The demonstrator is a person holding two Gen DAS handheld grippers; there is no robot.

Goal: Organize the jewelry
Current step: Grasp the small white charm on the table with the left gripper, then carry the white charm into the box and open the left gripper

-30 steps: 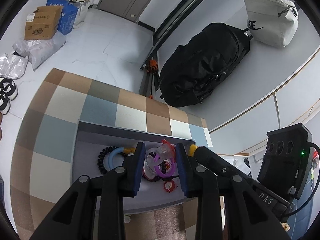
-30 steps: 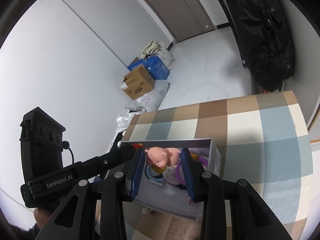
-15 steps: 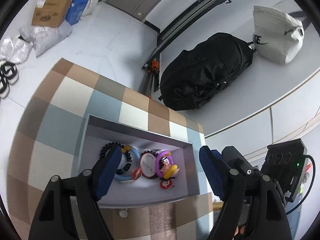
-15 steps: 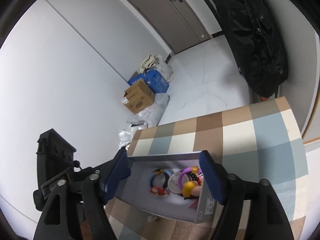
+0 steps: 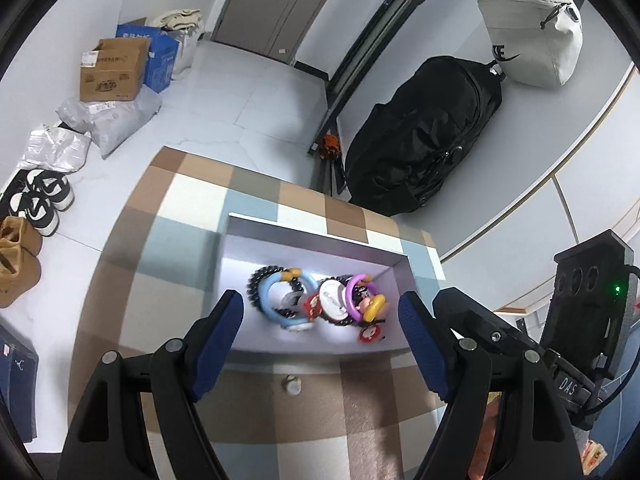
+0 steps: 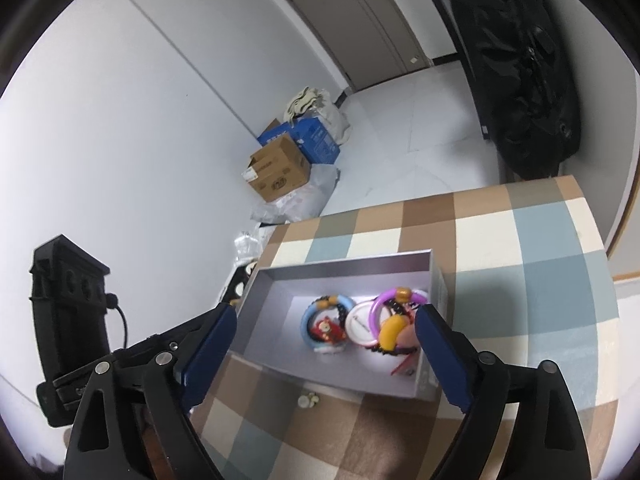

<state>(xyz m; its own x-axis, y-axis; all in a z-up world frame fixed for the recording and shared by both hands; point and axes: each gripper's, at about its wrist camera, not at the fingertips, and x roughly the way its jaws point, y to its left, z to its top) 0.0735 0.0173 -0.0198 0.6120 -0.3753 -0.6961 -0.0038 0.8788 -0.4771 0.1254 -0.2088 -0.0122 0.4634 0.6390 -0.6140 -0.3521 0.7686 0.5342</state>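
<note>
A shallow grey box [image 5: 316, 236] [image 6: 344, 262] sits on a checked cloth [image 5: 180, 240]. In it lie a light-blue ring [image 5: 276, 300] [image 6: 310, 320], a black beaded bracelet [image 5: 256, 280], a white disc [image 5: 334, 300] [image 6: 360, 326], a purple ring [image 5: 354, 286] [image 6: 380, 300] with a yellow piece [image 6: 392, 330], and a red charm [image 5: 370, 334]. My left gripper [image 5: 320, 300] hovers open above the box's near side, holding nothing. My right gripper [image 6: 326, 316] hangs over the same box, its jaws still opening and nothing gripped between them.
A small white piece [image 5: 291, 384] [image 6: 308, 401] lies on the cloth just in front of the box. On the floor beyond are a black backpack [image 5: 420, 140], a white bag [image 5: 528, 32], cardboard boxes [image 5: 112, 68] and shoes [image 5: 40, 200].
Both grippers opened wide and drew back up from the box. The right one let go of a pink figure and the left one released its piece; both now lie in the box.
</note>
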